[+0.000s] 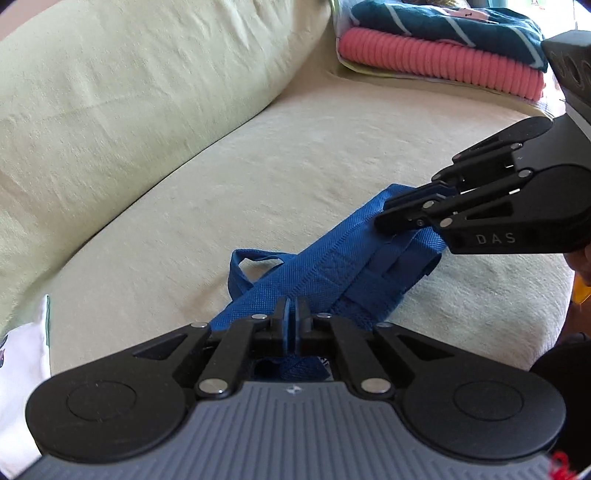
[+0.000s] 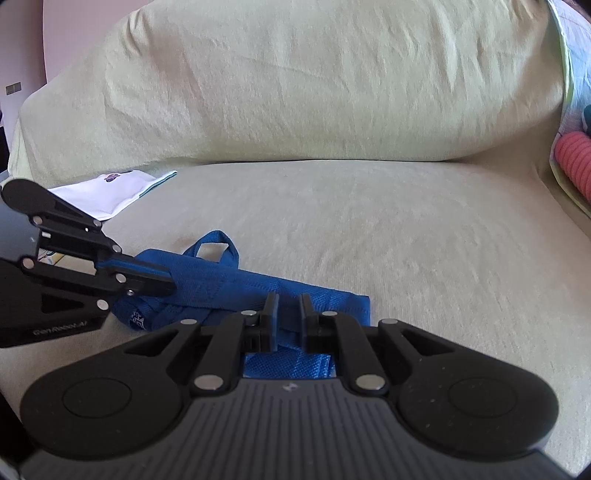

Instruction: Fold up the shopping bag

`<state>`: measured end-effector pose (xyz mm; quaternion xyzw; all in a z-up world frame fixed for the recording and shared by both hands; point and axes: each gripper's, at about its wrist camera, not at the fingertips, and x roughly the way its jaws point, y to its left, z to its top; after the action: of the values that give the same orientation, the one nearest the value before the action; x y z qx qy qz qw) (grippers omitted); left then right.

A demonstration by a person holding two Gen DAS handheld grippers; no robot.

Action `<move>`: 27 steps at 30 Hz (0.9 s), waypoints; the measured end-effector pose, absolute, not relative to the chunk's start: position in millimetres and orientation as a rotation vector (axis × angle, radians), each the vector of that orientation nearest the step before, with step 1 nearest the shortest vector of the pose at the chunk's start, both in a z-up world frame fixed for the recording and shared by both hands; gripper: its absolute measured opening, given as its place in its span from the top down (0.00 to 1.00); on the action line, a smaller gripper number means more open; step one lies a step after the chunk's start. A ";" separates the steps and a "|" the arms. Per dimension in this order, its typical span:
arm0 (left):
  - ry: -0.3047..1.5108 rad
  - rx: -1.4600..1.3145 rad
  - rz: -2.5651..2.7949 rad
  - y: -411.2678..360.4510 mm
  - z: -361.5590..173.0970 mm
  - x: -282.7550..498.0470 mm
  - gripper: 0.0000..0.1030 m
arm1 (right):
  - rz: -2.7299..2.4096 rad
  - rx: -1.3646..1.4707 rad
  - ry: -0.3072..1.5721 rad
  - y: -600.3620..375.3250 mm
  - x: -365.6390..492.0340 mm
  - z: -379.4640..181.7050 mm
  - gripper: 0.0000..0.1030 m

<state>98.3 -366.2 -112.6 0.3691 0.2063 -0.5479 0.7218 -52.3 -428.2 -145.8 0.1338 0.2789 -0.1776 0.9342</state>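
A pale green sofa (image 2: 406, 240) fills both views, its seat cushion spread wide under a plump back cushion (image 2: 295, 85) of the same cloth. On the seat lies the blue shopping bag (image 1: 332, 266), already gathered into a long narrow strip that runs between the two claws, with a handle loop (image 1: 251, 262) curling out at its side and flat on the cushion.

The left claw (image 1: 291, 317) has its two fingers drawn together on the near end of the strip, a thin band of blue fabric pinched between them. In the right wrist view the same claw (image 2: 155, 280) comes in from the left edge, its tips shut over the bag's end beside the handle loop.

The right claw (image 2: 287, 314) stands with its fingers slightly apart, a clear gap between the pads, and the bag's folded fabric lies beneath and between them; whether the pads touch the cloth cannot be told from that view. From the left wrist view the right claw (image 1: 391, 218) reaches in from the right and sits over the far end of the strip, low against it.

At the far corner of the seat rests a stack of folded textiles: a coral ribbed knit (image 1: 443, 62) under a dark teal patterned cloth (image 1: 454, 26). At the opposite end of the seat lies a white folded garment (image 2: 110, 195) with a small print.
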 end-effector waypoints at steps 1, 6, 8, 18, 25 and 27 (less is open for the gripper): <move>0.415 0.847 -1.215 -364.3 -110.7 93.0 1.00 | -0.361 0.274 0.570 -428.5 -52.9 -145.5 0.91; 0.221 1.068 -1.271 -342.3 -111.5 57.6 0.58 | -0.357 0.278 0.567 -430.2 -54.2 -144.8 0.91; 0.147 1.153 -1.278 -332.7 -116.5 46.4 0.57 | -0.357 0.283 0.565 -430.7 -54.8 -145.5 0.91; -0.154 1.513 -1.177 -336.4 -167.2 40.9 0.54 | -0.358 0.271 0.569 -429.1 -53.2 -144.5 0.91; -0.298 1.643 -1.160 -323.4 -172.1 27.8 0.52 | -0.345 0.280 0.579 -433.0 -54.2 -141.4 0.91; -0.331 1.655 -1.147 -318.8 -175.1 25.6 0.51 | -0.345 0.268 0.583 -431.7 -53.6 -140.9 0.91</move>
<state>25.6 -318.8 -175.1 0.6913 -0.1380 -0.4791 0.5229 -53.6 -431.7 -140.9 0.1311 0.2850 -0.1688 0.9344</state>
